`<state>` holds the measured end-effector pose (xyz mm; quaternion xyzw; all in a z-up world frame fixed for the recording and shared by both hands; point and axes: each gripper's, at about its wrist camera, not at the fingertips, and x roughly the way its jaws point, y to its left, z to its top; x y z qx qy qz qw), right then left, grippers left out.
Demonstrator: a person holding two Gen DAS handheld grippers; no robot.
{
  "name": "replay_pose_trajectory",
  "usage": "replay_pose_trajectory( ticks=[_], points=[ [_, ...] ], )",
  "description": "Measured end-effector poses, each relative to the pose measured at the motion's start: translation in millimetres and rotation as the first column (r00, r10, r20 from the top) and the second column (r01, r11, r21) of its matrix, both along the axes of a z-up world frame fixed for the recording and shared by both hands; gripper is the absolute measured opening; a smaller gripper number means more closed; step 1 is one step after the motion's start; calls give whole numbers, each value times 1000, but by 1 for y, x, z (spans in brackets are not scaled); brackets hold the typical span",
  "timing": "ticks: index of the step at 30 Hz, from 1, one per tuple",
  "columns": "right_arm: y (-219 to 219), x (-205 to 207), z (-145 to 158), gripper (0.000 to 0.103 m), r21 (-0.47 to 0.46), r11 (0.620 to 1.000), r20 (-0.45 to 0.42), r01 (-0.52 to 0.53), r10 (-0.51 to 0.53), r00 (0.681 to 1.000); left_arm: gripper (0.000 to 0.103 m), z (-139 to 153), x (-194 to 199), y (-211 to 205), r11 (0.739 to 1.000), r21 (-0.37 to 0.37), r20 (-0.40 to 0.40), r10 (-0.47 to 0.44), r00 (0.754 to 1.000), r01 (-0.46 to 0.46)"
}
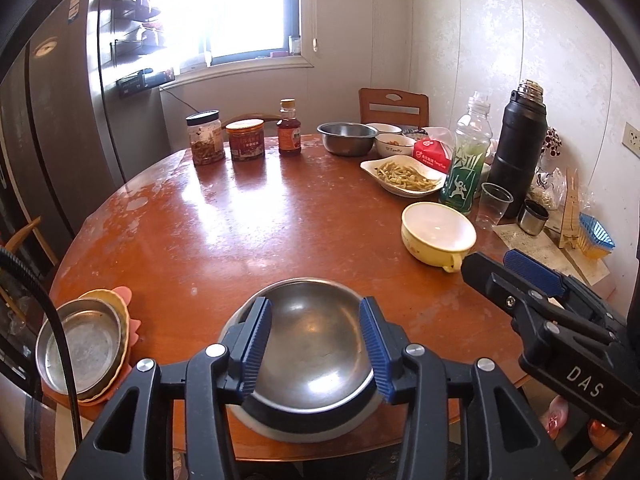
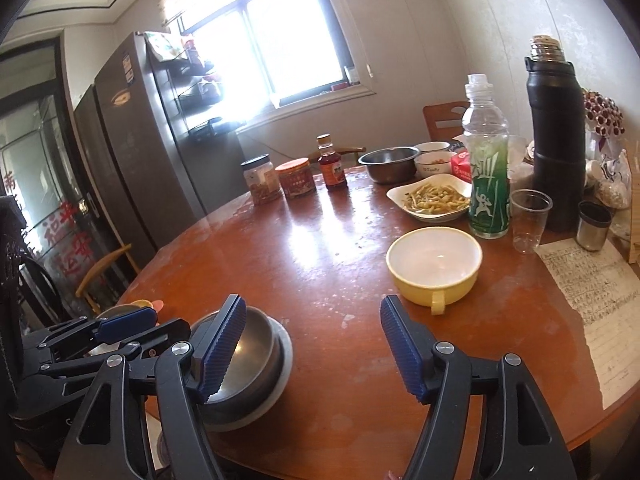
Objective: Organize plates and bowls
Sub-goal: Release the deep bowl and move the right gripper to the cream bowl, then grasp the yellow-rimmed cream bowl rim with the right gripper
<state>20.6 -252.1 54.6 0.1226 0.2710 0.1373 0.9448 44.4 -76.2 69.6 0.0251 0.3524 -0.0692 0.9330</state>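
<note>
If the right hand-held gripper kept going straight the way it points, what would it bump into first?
Probably the yellow bowl; the right hand-held gripper has only bare table ahead before it, though depth is unclear.

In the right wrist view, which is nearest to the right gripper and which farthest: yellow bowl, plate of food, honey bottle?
From the right gripper:
1. Yellow bowl, just ahead, slightly right.
2. Plate of food, beyond the bowl.
3. Honey bottle, at the table's far edge.

We see a glossy worn wooden worktop, brushed metal bowl, glazed yellow bowl, ribbed blue plastic fingers.
</note>
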Motion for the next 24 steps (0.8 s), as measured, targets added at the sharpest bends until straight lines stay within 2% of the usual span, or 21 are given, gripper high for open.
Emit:
replay_pose_trajectory(
  ticks=[6, 11, 18, 24],
  points=[
    [-24, 5, -5, 73, -1, 999, -17, 48, -48, 999, 48, 1, 23, -31, 998, -20, -17, -57, 998, 56],
    [-52, 19, -16, 73, 10, 993, -68, 116, -115, 991, 49, -7, 51, -59, 994, -36, -55, -102, 993, 100],
    [-95, 51, -34, 73, -4, 976, -135, 218, -217, 967, 49, -24, 96, -94, 993, -36, -120, -113, 986, 109],
    [-116, 88, -52, 73, -31, 968, -199, 249, -250, 948, 49, -46, 134, -116, 995, -44, -182, -99, 978, 93]
  ],
)
